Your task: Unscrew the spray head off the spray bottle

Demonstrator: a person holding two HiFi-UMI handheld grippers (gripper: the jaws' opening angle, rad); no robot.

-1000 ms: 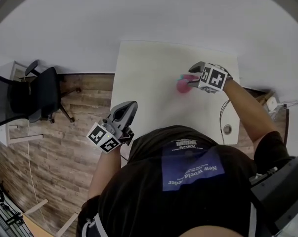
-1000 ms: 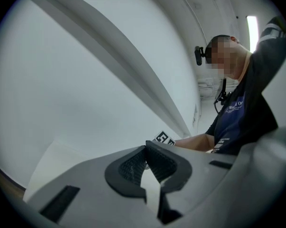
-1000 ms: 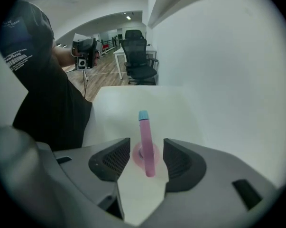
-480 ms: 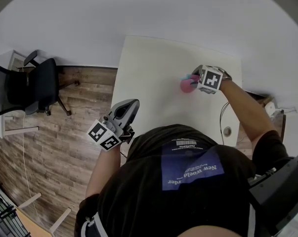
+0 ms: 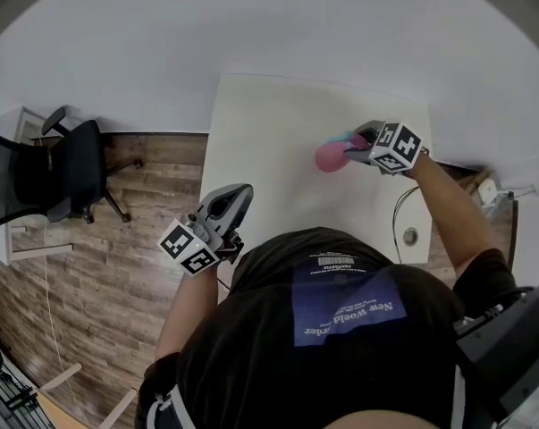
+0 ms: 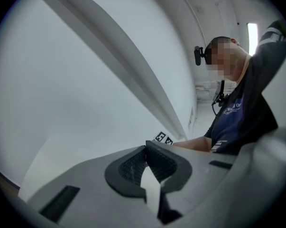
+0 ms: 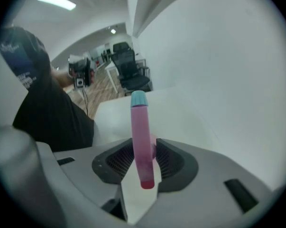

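Black T-shirt (image 5: 251, 356), blue print (image 5: 349, 307), grey left gripper (image 5: 240, 191)

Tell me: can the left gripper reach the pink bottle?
Probably not without moving: the left gripper hangs beside the table, well short of the pink bottle, though only bare tabletop lies between.

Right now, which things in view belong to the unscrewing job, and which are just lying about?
Job: pink spray bottle; its blue spray head; right gripper, whose fingers have just been closing with the bottle between them; left gripper, shut and empty.
Lying about: office chair; cable beside the table.
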